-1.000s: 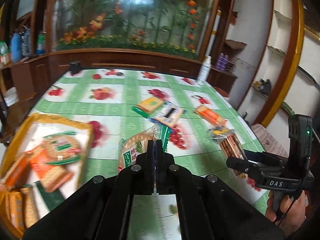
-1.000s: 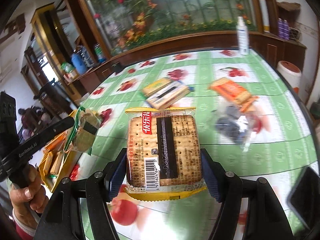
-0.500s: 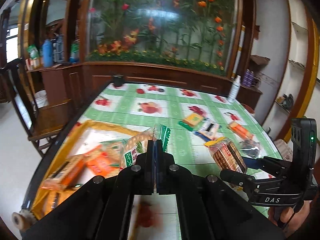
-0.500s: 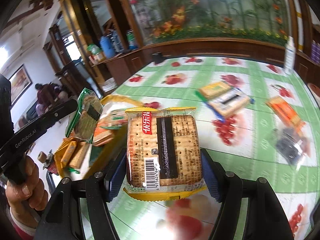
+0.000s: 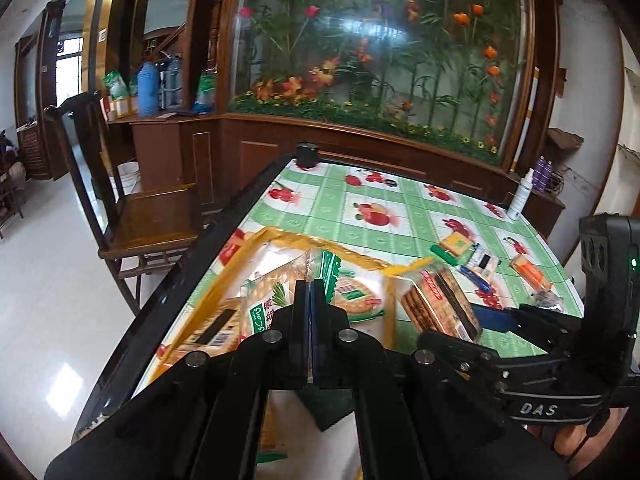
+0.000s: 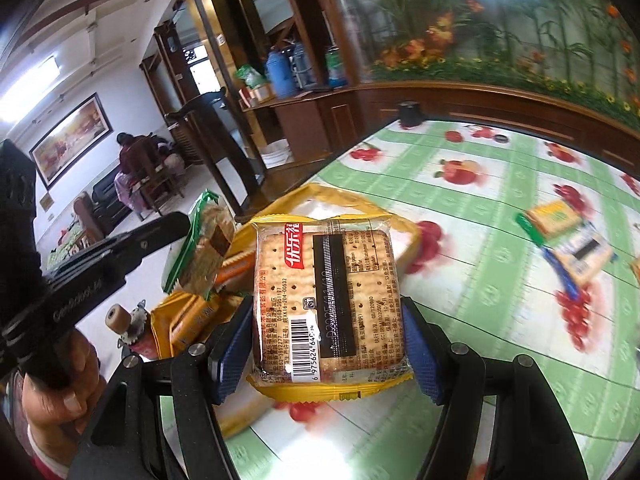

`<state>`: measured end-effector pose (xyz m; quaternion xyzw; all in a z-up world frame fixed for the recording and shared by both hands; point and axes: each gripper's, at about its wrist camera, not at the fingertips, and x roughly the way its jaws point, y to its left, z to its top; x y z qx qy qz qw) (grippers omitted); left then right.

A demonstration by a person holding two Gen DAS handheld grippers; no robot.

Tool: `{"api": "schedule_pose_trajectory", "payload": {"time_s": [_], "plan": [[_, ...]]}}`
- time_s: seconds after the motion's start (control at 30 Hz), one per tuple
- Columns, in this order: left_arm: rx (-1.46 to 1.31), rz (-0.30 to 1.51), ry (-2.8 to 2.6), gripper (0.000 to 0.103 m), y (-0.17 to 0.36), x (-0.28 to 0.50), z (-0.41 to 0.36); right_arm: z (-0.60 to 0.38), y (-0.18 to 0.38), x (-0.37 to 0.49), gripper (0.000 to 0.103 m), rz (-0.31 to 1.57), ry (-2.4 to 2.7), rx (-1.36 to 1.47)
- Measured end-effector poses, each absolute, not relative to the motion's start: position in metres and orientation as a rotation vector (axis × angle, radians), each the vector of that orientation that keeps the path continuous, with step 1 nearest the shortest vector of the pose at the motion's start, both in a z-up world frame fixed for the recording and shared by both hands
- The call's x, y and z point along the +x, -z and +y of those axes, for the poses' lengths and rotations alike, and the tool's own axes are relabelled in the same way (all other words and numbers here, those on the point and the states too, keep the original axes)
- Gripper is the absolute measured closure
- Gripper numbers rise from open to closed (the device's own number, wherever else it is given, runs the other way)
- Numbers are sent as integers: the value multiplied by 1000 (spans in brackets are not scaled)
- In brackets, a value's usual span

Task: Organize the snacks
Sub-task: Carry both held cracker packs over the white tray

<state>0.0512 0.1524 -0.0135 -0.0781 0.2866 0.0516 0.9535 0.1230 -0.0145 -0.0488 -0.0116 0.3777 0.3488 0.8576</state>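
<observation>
At frame centre, the right gripper (image 6: 326,344) pinches a yellow cracker packet (image 6: 326,300) above the yellow tray (image 6: 408,236), while the left gripper (image 5: 311,300), pressed together, clamps a green-edged cracker packet (image 5: 260,304); best release low, over bare tray.

tray (image 5: 256,242) at table's (image 5: 404,216) left edge, chair (image 5: 148,216) beside; loose packets (image 5: 472,254) right.

I see a glossy, crinkled plastic wrapper on the cracker pack (image 6: 326,304), rough blue pads (image 6: 230,354) on my matt black claw, and a shiny printed bench (image 6: 500,192) cover beside polished wood panelling (image 5: 256,152).
</observation>
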Motion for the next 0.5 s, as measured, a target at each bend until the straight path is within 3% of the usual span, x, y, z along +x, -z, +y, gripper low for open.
{"api": "schedule_pose_trajectory", "payload": {"time_s": [0.5], "plan": [[-142, 567, -150, 103, 14, 47, 169, 25, 60, 154, 33, 804, -735, 1]]}}
